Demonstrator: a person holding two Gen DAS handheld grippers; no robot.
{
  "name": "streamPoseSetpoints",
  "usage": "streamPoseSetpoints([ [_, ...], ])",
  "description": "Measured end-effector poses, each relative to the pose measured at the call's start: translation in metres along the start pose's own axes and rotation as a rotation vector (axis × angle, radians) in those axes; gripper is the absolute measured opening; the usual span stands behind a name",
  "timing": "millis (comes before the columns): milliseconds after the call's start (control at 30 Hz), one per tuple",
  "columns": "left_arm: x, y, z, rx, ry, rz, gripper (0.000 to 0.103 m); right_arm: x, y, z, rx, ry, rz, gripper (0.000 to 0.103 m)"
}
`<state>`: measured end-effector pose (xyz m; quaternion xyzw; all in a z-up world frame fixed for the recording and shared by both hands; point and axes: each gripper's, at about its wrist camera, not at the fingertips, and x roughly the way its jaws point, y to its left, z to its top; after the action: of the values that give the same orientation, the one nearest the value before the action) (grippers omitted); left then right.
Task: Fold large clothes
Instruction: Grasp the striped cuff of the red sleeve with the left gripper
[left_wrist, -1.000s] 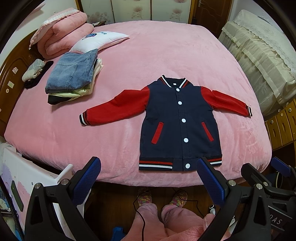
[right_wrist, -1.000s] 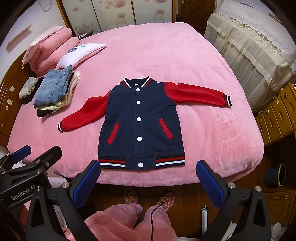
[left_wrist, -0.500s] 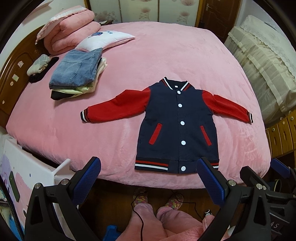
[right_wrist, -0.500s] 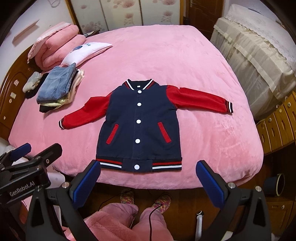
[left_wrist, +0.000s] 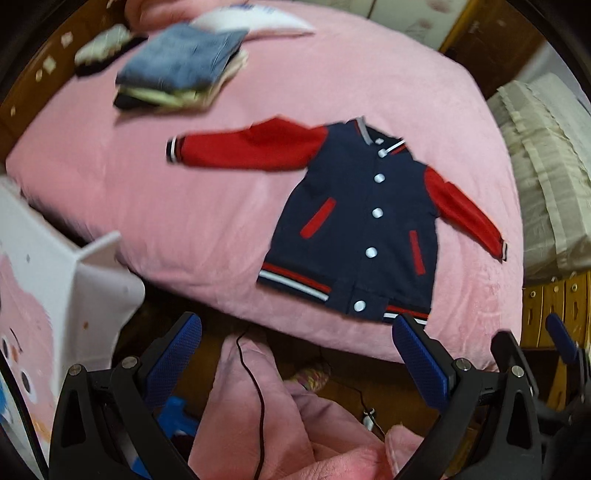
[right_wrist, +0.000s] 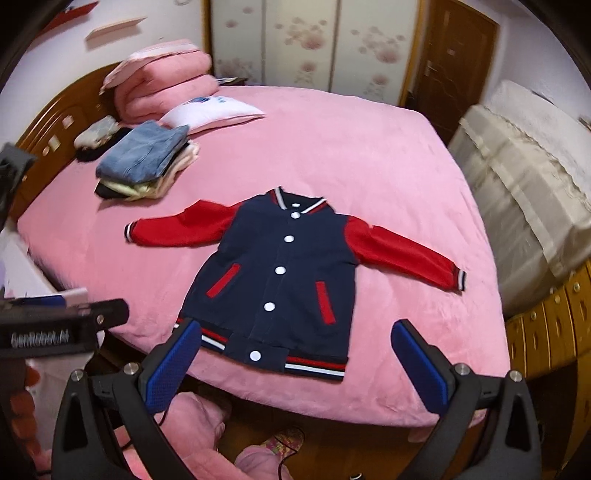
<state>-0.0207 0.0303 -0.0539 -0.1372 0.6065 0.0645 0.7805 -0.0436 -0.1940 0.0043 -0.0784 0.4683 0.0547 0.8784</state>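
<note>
A navy varsity jacket (left_wrist: 365, 225) with red sleeves and white snaps lies flat, face up, sleeves spread, near the front edge of a pink bed (left_wrist: 207, 221). It also shows in the right wrist view (right_wrist: 280, 273). My left gripper (left_wrist: 295, 354) is open and empty, held off the bed's front edge, below and left of the jacket's hem. My right gripper (right_wrist: 295, 354) is open and empty, its left fingertip (right_wrist: 184, 339) in front of the hem's left corner. Neither touches the jacket.
A stack of folded clothes topped with jeans (right_wrist: 144, 158) lies at the bed's back left, by a white pillow (right_wrist: 210, 110) and folded pink quilt (right_wrist: 162, 81). A white plastic piece (left_wrist: 85, 280) stands left. A cloth-covered piece (right_wrist: 524, 184) and wooden drawers (right_wrist: 554, 339) stand right.
Both grippers moved toward the bed and tilted; the jacket now looks larger and rotated. The left view swung left and blurred. Both grippers stayed open.
</note>
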Motion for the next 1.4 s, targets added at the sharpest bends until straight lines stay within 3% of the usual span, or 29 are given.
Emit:
streamPoseSetpoints([
  [133, 0.04, 0.033, 0.02, -0.056, 0.029, -0.028, 0.102, 0.025, 0.016, -0.004, -0.02, 0.04, 0.027, 0.103],
  [333, 0.107, 0.102, 0.078, -0.213, -0.048, -0.032, 0.102, 0.081, 0.048, 0.0, 0.018, 0.128, 0.083, 0.103],
  [533, 0.172, 0.17, 0.147, -0.308, -0.125, 0.129, 0.1, 0.142, 0.078, 0.016, 0.109, 0.247, 0.063, 0.103],
  [667, 0.212, 0.206, 0.187, -0.326, -0.091, 0.146, 0.081, 0.175, 0.095, 0.026, 0.169, 0.302, 0.031, 0.103],
  [733, 0.228, 0.219, 0.205, -0.319, -0.085, 0.121, 0.077, 0.19, 0.103, 0.031, 0.181, 0.325, 0.01, 0.103],
  [800, 0.241, 0.23, 0.221, -0.321, -0.087, 0.07, 0.063, 0.202, 0.11, 0.034, 0.19, 0.346, -0.009, 0.103],
  [833, 0.244, 0.233, 0.226, -0.323, -0.086, 0.05, 0.06, 0.207, 0.114, 0.036, 0.194, 0.355, -0.014, 0.103],
  [900, 0.255, 0.238, 0.238, -0.329, -0.081, -0.017, 0.044, 0.216, 0.119, 0.039, 0.198, 0.369, -0.02, 0.103],
  [933, 0.257, 0.236, 0.24, -0.326, -0.075, -0.014, 0.043, 0.22, 0.121, 0.04, 0.2, 0.376, -0.023, 0.103],
  [1067, 0.26, 0.228, 0.251, -0.276, -0.08, 0.0, 0.024, 0.232, 0.123, 0.042, 0.238, 0.403, -0.031, 0.103],
  [1267, 0.239, 0.212, 0.26, -0.233, -0.109, -0.01, 0.019, 0.241, 0.111, 0.043, 0.321, 0.414, -0.053, 0.103],
  [1400, 0.203, 0.189, 0.267, -0.23, -0.198, -0.022, 0.018, 0.241, 0.095, 0.045, 0.405, 0.406, -0.066, 0.103],
])
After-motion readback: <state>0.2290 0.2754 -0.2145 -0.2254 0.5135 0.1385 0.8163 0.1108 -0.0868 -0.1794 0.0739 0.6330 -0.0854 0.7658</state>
